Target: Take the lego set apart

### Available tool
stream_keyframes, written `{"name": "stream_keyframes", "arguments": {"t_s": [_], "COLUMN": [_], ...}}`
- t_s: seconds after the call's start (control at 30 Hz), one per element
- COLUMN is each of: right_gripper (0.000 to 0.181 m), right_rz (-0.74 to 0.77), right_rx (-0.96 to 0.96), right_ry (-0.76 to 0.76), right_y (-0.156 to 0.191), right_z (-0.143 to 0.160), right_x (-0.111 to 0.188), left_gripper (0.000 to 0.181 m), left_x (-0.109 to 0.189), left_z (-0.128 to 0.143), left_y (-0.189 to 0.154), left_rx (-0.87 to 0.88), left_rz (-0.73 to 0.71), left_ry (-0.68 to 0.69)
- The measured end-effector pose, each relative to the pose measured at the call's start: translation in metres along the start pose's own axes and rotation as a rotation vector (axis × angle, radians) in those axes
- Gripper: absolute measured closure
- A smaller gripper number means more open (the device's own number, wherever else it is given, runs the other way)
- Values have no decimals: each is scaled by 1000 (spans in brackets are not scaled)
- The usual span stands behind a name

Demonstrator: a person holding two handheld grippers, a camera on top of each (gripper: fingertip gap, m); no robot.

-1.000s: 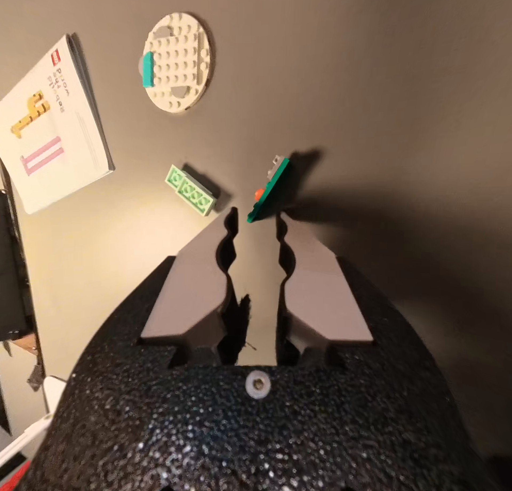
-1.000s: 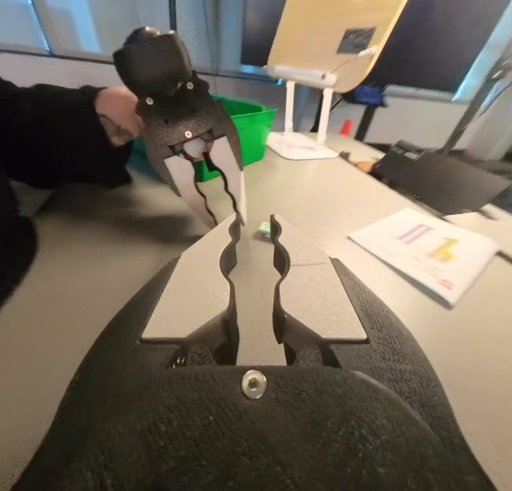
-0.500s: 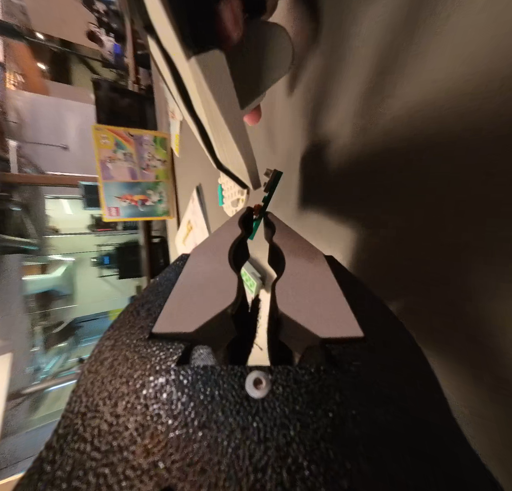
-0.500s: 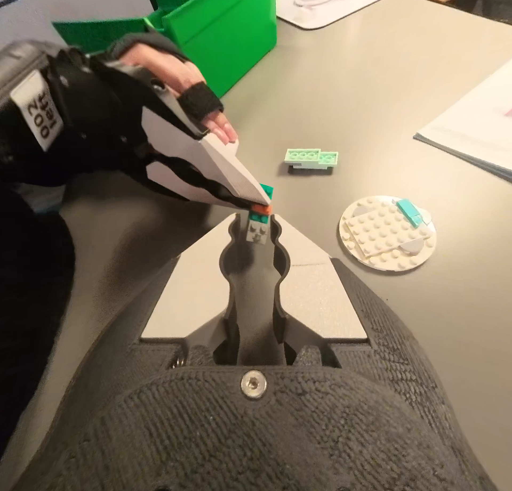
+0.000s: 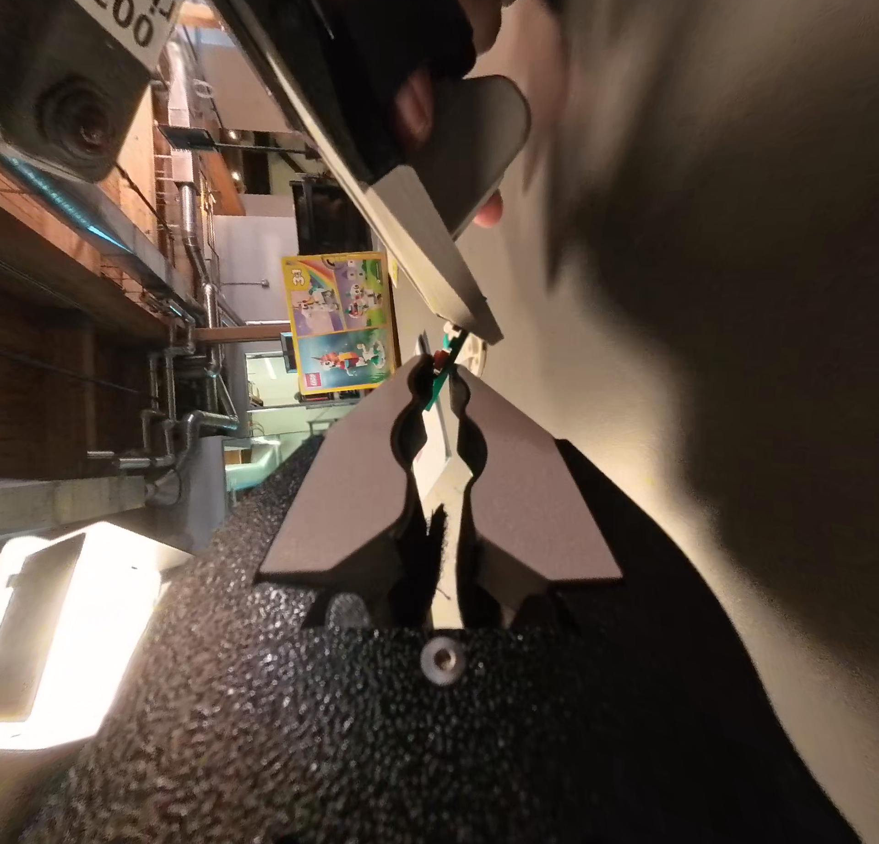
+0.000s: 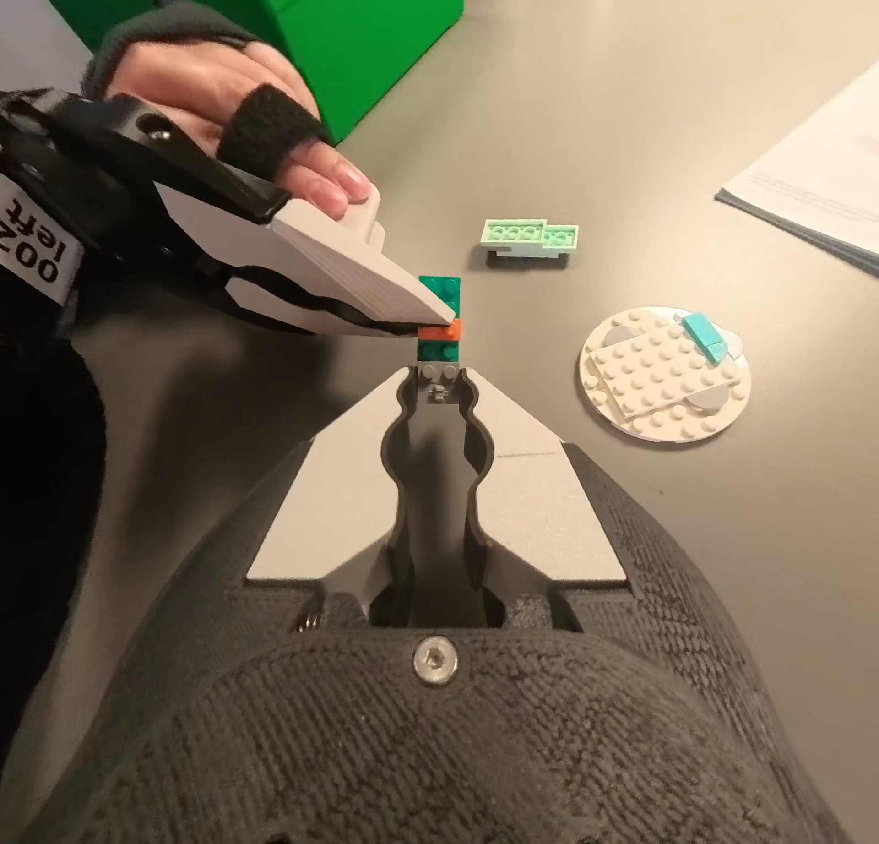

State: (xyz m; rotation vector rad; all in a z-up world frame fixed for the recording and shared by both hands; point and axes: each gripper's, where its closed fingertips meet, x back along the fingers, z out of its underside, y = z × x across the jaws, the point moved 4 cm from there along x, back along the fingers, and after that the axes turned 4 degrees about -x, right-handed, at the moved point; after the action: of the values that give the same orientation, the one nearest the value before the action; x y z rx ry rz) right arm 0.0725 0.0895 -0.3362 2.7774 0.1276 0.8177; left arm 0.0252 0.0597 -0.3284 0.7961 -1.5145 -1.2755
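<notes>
**Operator:** Report tool state and location of the workpiece.

**Technician:** The left gripper (image 6: 430, 328) is clamped on the dark green plate (image 6: 444, 293) at frame centre of the right wrist view, tips beside the orange piece (image 6: 440, 332). The right gripper (image 6: 437, 378) has its jaws narrowed around the grey piece (image 6: 437, 381) at the plate's near end; firm contact cannot be confirmed. The assembly is held in the air above the table (image 6: 618, 107).

**Operator:** Progress?

**Technician:** Judged partly complete. A light green brick pair (image 6: 530, 240) lies separate, upper centre. The round white base (image 6: 663, 371), right of centre, carries a square white plate, grey pieces and a teal tile (image 6: 704, 338), all attached. The held assembly remains joined. A green bin (image 6: 356, 26) stands upper left; a booklet (image 6: 808, 179) lies at the right edge.

**Operator:** Change from the earlier frames?

**Technician:** One second ago the left gripper was open above the plate and the right gripper was well apart. Half a second ago both had arrived. Now the grey piece sits deeper between the right jaws, and the left wrist view shows the plate (image 5: 440, 378) between its own fingers.
</notes>
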Motion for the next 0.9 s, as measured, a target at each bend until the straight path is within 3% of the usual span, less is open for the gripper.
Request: {"name": "stream_keyframes", "arguments": {"t_s": [0.03, 0.23, 0.33, 0.9], "right_gripper": [166, 165, 166, 168], "right_rz": [-19, -315, -393, -537], "right_rx": [2, -124, -173, -181], "right_ry": [20, 98, 123, 207], "right_y": [1, 6, 4, 2], "right_z": [2, 11, 11, 12], "right_x": [0, 8, 9, 9], "left_gripper": [177, 176, 176, 178], "left_x": [1, 8, 6, 8], "left_z": [-2, -15, -15, -17], "left_y": [-2, -5, -4, -5], "left_rx": [-23, -130, -151, -234], "left_rz": [4, -33, -43, -87], "left_ry": [-17, -101, -109, -111]}}
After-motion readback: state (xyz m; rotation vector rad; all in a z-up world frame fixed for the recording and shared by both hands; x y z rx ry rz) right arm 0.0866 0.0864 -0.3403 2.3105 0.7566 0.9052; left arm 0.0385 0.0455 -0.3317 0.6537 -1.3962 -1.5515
